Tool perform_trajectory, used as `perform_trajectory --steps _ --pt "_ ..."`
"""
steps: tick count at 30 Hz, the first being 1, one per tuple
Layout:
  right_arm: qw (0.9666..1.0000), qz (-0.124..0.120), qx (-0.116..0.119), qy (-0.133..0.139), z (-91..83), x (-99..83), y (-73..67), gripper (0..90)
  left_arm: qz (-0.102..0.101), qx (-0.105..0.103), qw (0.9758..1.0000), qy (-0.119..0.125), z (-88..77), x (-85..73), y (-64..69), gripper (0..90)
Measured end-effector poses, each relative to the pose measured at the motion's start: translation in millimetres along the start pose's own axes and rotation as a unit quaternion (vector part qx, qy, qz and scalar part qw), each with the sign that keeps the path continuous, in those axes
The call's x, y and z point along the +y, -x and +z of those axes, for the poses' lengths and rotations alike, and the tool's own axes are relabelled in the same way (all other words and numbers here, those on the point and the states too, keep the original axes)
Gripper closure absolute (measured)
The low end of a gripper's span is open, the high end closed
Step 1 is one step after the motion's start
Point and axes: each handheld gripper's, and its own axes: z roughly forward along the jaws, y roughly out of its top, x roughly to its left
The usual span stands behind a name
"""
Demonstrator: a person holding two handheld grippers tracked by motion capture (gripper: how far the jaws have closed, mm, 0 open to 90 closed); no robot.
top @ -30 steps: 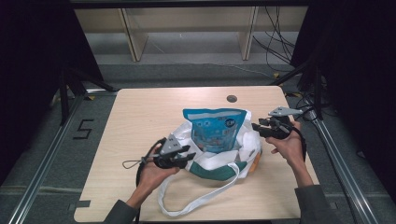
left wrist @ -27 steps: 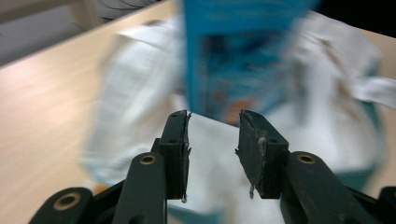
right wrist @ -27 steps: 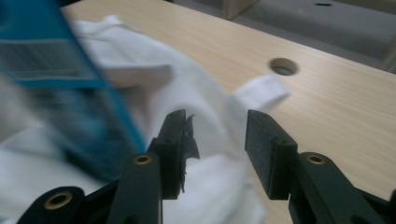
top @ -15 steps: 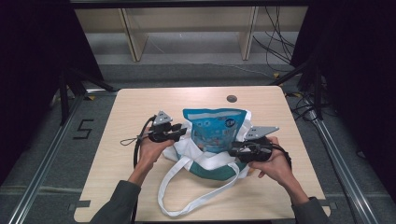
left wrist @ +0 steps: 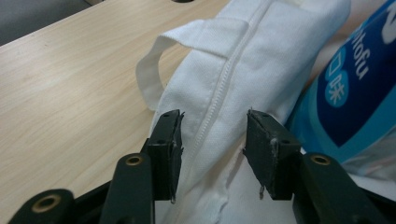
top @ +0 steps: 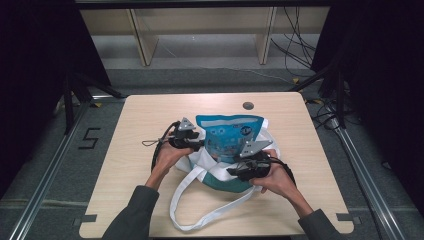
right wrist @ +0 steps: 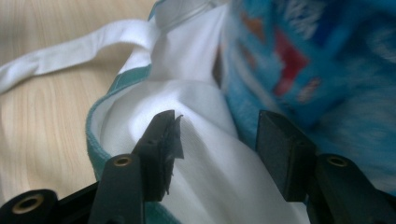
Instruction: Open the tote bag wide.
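Lying at the centre of the high view, a white tote bag (top: 220, 170) with teal trim sits on the light wooden table (top: 135, 125), and a blue printed pouch (top: 229, 134) stands out of its mouth toward the top of the frame. One long white handle (top: 200, 210) loops down toward the bottom edge of the table. Your left gripper (top: 196, 144) sits at the bag's left edge, just left of the pouch; in the left gripper view its jaws stand wide apart with a white seamed fold of the bag (left wrist: 219, 121) between them, not pinched, a small handle loop (left wrist: 154, 70) at upper left and the pouch (left wrist: 355, 88) at the right of that frame. Your right gripper (top: 235, 171) is at the lower right of the bag; in the right gripper view its jaws are likewise spread wide around loose white cloth (right wrist: 210, 154), with the teal rim (right wrist: 95, 144) at the left and the blurred blue pouch (right wrist: 317, 60) filling the upper right. Around the bag the tabletop is bare pale wood, with a dark round hole (top: 248, 106) near its far edge. Beyond it, at the top of the high view, a grey floor runs to a low wooden shelf frame (top: 200, 30), cables (top: 295, 45) hang at upper right, black curtains close both sides, and a "5" (top: 89, 138) is marked on the floor at left.
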Motion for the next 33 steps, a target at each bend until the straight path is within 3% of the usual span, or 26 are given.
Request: perform_trajectory --steps 1,3,5,7,9,10,11,13,14,15,17,19,20,21,23,24,25,26,27,29,30,31,33 --pt "0.9999 0.004 -0.002 -0.012 4.8 -1.5 -1.0 51.2 0.014 0.002 0.9999 -0.008 1.2 -0.4 0.5 53.5" --pt "0.9994 -0.002 -0.001 -0.035 6.8 -3.3 -3.2 59.5 0.022 0.011 0.9996 -0.012 5.3 -2.1 3.3 53.0" --pt "0.9990 -0.017 -0.012 -0.041 5.9 -4.6 -6.5 67.0 0.020 0.017 0.9995 -0.016 5.6 -2.1 2.4 55.4" --pt "0.9984 -0.033 -0.007 -0.045 3.7 -6.5 -8.2 76.5 0.023 0.023 0.9993 -0.021 6.7 -2.9 1.3 60.5" --pt "0.9984 -0.026 -0.002 -0.049 2.8 -8.6 -11.1 79.5 0.038 0.038 0.9981 -0.032 12.5 -4.3 2.5 71.8" --pt "0.9980 -0.012 -0.018 -0.060 1.3 -9.1 -13.6 80.4 0.040 0.062 0.9969 -0.027 15.0 -4.8 4.9 78.4" --pt "0.9981 -0.033 -0.007 -0.051 2.5 -9.1 -12.8 81.0 0.043 0.072 0.9960 -0.031 17.9 -5.2 4.8 82.6" --pt "0.9978 -0.046 -0.006 -0.048 0.8 -8.9 -14.8 82.3 0.049 0.072 0.9957 -0.033 17.7 -3.1 4.4 86.0" --pt "0.9979 -0.033 -0.011 -0.054 -2.5 -9.4 -18.4 82.7 0.049 0.070 0.9958 -0.033 15.2 -1.0 3.5 86.9" --pt "0.9975 -0.049 -0.010 -0.050 -3.6 -9.5 -18.2 83.0 0.037 0.068 0.9967 -0.023 12.8 0.7 1.8 86.9" --pt "0.9979 -0.032 -0.012 -0.055 -8.7 -10.7 -22.1 83.3 0.031 0.067 0.9972 -0.014 5.1 5.2 -4.0 86.9" --pt "0.9981 -0.042 -0.004 -0.046 -12.6 -11.5 -23.1 83.6 0.023 0.067 0.9975 -0.003 3.1 8.0 -8.9 86.9" --pt "0.9978 -0.051 0.003 -0.043 -13.3 -11.6 -23.5 83.9 0.025 0.067 0.9974 -0.007 3.9 8.7 -11.6 86.9" --pt "0.9980 -0.044 0.003 -0.045 -14.4 -12.5 -24.4 84.1 0.014 0.065 0.9977 -0.012 8.3 8.2 -14.5 86.9" --pt "0.9978 -0.043 0.011 -0.048 -14.5 -13.8 -25.3 84.4 0.021 0.060 0.9977 -0.024 13.7 6.9 -18.3 87.0" --pt "0.9977 -0.041 0.014 -0.052 -13.5 -15.9 -27.3 84.5 0.009 0.061 0.9974 -0.036 24.4 2.4 -20.6 87.0" --pt "0.9979 -0.036 -0.006 -0.054 -6.8 -24.1 -33.8 84.8 -0.001 0.058 0.9972 -0.046 35.0 -3.4 -22.4 87.0" --pt "0.9977 -0.046 -0.005 -0.050 -5.1 -25.2 -34.9 84.8 -0.006 0.057 0.9972 -0.048 38.5 -6.5 -23.7 87.0" --pt "0.9976 -0.042 -0.013 -0.054 -5.6 -25.8 -37.3 84.9 -0.024 0.056 0.9970 -0.048 42.4 -11.4 -24.0 87.0" --pt "0.9977 -0.035 -0.023 -0.053 -4.5 -28.0 -41.3 84.9 -0.023 0.055 0.9971 -0.048 43.8 -15.5 -24.3 86.9" --pt "0.9980 -0.033 -0.014 -0.052 -2.6 -29.9 -42.5 84.9 -0.013 0.057 0.9970 -0.050 43.3 -15.2 -24.5 86.9" --pt "0.9974 -0.047 -0.004 -0.053 0.4 -31.9 -42.5 84.9 -0.010 0.058 0.9968 -0.054 43.0 -14.0 -24.4 86.8" --pt "0.9978 -0.031 -0.003 -0.058 0.5 -34.6 -45.0 84.8 -0.023 0.061 0.9964 -0.054 41.3 -12.3 -23.0 86.0"
